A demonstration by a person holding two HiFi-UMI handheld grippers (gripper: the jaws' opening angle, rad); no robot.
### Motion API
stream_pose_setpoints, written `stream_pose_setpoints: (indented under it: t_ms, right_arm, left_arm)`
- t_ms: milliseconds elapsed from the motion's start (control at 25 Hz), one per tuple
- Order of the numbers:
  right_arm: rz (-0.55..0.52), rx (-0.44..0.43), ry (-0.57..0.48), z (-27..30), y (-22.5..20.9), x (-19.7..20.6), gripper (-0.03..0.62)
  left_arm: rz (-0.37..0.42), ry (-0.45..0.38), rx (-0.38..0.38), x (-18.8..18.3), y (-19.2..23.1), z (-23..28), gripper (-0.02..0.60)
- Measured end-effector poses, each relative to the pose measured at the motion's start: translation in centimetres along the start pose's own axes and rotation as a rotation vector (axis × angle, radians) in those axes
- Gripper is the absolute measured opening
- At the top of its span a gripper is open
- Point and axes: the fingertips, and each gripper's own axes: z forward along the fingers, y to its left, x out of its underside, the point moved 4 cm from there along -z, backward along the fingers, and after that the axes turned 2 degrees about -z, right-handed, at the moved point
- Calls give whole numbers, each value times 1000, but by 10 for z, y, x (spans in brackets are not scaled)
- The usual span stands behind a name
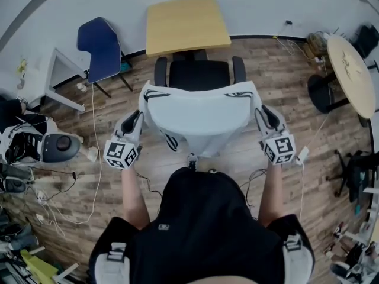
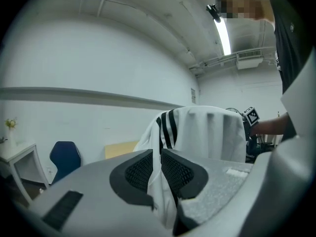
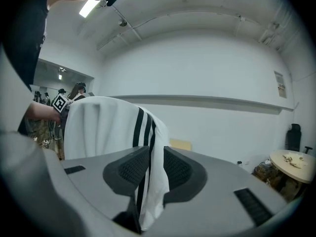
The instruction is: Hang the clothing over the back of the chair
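Note:
A white garment with black stripes [image 1: 198, 114] is stretched between my two grippers, held up in front of a black office chair [image 1: 199, 74]. My left gripper [image 1: 135, 119] is shut on the garment's left edge, and the cloth [image 2: 202, 132] hangs down between its pads [image 2: 159, 174]. At the other end my right gripper [image 1: 265, 116] is shut on the right edge, with striped cloth [image 3: 106, 130] pinched between its pads [image 3: 151, 169]. The garment covers much of the chair's back; the armrests and seat show past it.
A yellow-topped table [image 1: 185, 23] stands behind the chair against the wall. A blue chair [image 1: 102, 47] and white frame [image 1: 62, 78] are at the left. A round table [image 1: 351, 73] is at the right. Cables and gear [image 1: 41, 147] litter the wooden floor.

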Motion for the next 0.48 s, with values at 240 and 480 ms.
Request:
stream_pose_setpoints:
  t_ms: [240, 480]
  right_arm:
    - [2, -28, -3, -17, 7, 4, 52]
    - [-27, -94, -22, -33, 20, 11, 9]
  left_arm:
    - [5, 3, 11, 3, -27, -10, 48]
    - [-27, -23, 21, 7, -56, -21, 2]
